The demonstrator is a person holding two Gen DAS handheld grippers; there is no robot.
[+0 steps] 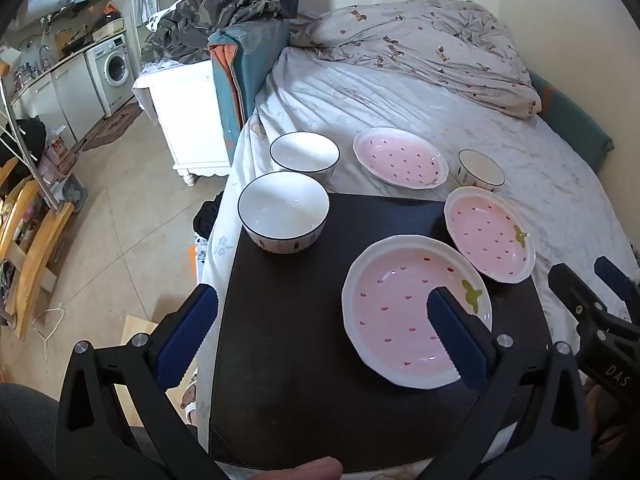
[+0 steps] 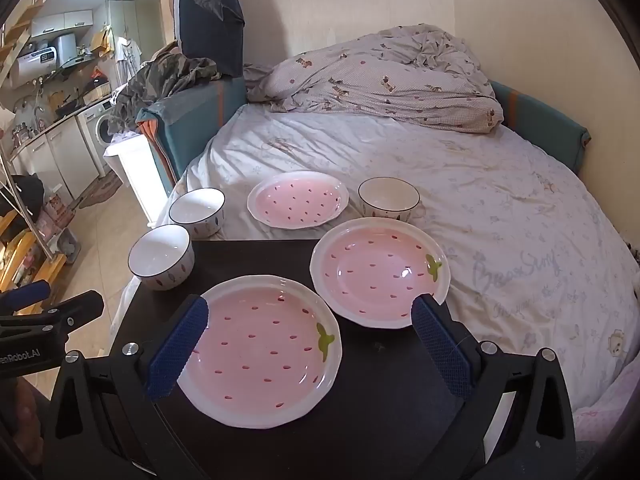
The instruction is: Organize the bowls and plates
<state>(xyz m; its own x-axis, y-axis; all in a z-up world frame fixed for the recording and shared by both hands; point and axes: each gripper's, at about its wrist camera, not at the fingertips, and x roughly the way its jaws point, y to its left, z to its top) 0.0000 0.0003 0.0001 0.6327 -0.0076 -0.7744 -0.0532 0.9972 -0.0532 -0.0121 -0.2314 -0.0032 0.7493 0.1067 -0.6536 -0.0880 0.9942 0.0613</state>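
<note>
Three pink strawberry plates and three white bowls lie on a bed. On the black board (image 1: 288, 320) sit the nearest plate (image 1: 392, 312) (image 2: 260, 348), a second plate (image 1: 490, 234) (image 2: 380, 272) overhanging its far right corner, and a bowl (image 1: 284, 216) (image 2: 162, 258). On the sheet behind are the third plate (image 1: 400, 158) (image 2: 298, 200), another bowl (image 1: 304, 156) (image 2: 198, 212) and a small bowl (image 1: 480, 170) (image 2: 388, 198). My left gripper (image 1: 320, 300) hovers open above the board. My right gripper (image 2: 312, 308) hangs open over the nearest plate, holding nothing.
A crumpled duvet (image 2: 380, 76) lies at the back of the bed (image 2: 500, 208). A white cabinet (image 1: 188, 120) stands beside the bed on the left, with tiled floor (image 1: 120, 220) and a kitchen with a washing machine (image 1: 114, 66) beyond. The board's left edge meets the bed's edge.
</note>
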